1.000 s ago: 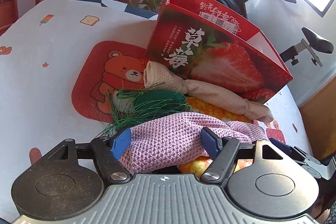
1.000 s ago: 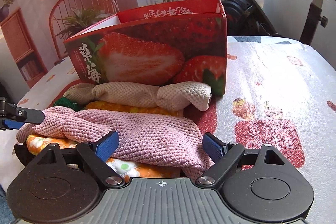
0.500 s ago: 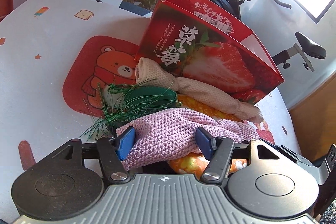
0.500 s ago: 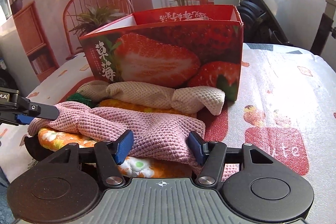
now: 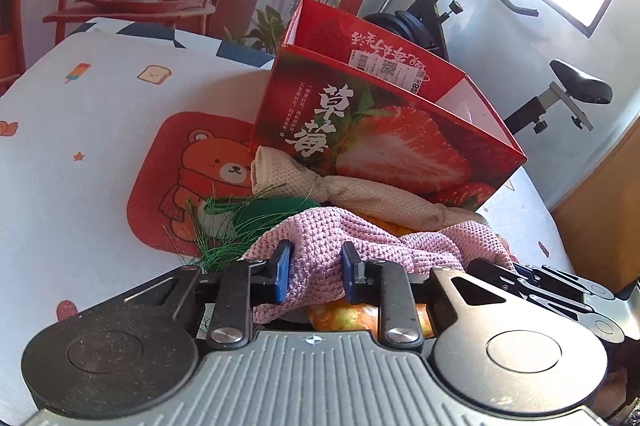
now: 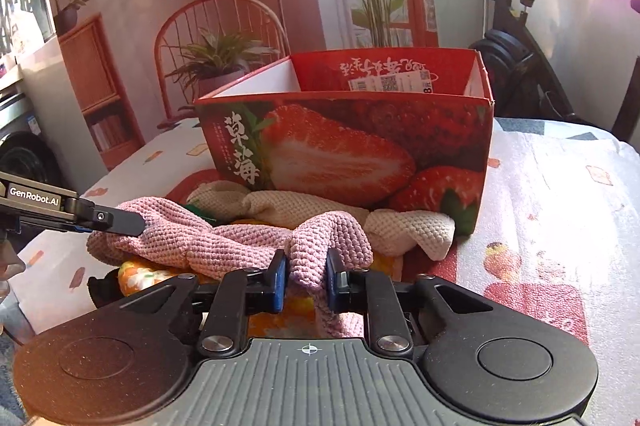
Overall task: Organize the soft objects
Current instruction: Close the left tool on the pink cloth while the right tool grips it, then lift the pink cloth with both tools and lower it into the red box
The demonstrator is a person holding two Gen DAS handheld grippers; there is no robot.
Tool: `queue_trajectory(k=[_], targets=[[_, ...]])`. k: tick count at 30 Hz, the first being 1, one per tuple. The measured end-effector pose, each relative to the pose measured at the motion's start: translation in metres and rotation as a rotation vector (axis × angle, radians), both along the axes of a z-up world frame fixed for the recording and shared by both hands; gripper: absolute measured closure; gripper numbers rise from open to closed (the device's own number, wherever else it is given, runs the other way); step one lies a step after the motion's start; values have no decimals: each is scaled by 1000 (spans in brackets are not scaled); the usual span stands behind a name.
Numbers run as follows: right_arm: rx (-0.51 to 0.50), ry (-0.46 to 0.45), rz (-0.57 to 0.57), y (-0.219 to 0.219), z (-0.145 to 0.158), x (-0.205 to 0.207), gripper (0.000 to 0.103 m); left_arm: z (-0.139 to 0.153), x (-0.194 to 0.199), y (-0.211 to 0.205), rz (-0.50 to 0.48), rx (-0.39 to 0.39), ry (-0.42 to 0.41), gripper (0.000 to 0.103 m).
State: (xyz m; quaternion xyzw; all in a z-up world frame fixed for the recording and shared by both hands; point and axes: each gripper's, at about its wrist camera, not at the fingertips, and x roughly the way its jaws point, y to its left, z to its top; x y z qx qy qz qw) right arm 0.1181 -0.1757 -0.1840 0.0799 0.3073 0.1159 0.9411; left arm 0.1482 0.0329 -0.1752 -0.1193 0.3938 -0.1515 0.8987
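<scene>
On the table just before the empty strawberry box point(image 6: 344, 162), left tool point(image 5: 316, 276) and right tool point(image 6: 306, 280) are closing on the pink knitted cloth point(image 6: 224, 242); beige cloth point(image 6: 400, 222), orange cloth point(image 6: 138, 274) unpacked.

Printed tablecloth point(image 5: 92, 146): strawberry box point(image 5: 384, 142), cloth pile point(image 6: 280, 210).

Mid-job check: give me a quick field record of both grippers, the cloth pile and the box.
left gripper: jaws closing on one end of the pink knitted cloth
right gripper: jaws closing on a bunched fold of the same cloth at its other end
under it: orange floral cloth
behind: beige waffle-weave cloth, against the box front
beside: green tasselled item
red strawberry-print cardboard box: open top, contents not visible
surface: white patterned tablecloth
</scene>
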Motion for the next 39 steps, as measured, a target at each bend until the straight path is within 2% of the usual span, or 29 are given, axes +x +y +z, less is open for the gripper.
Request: queue_trajectory(k=[6, 15, 19, 24, 31, 36, 39], targets=[[4, -28, -6, -1, 9, -2, 85, 11, -7, -5, -13, 28, -54, 76], [7, -45, -9, -2, 16, -4, 85, 15, -9, -6, -22, 39, -71, 76], [6, -65, -8, -4, 23, -6, 85, 27, -7, -7, -34, 47, -110, 76], [2, -107, -10, -7, 44, 2, 85, 51, 2, -12, -52, 59, -180, 76], [27, -167, -44, -24, 88, 31, 85, 90, 29, -29, -66, 60, -269, 76], [25, -194, -60, -35, 116, 57, 86, 110, 53, -37, -57, 31, -296, 76], [11, -204, -64, -41, 129, 75, 86, 119, 72, -40, -48, -7, -280, 76]])
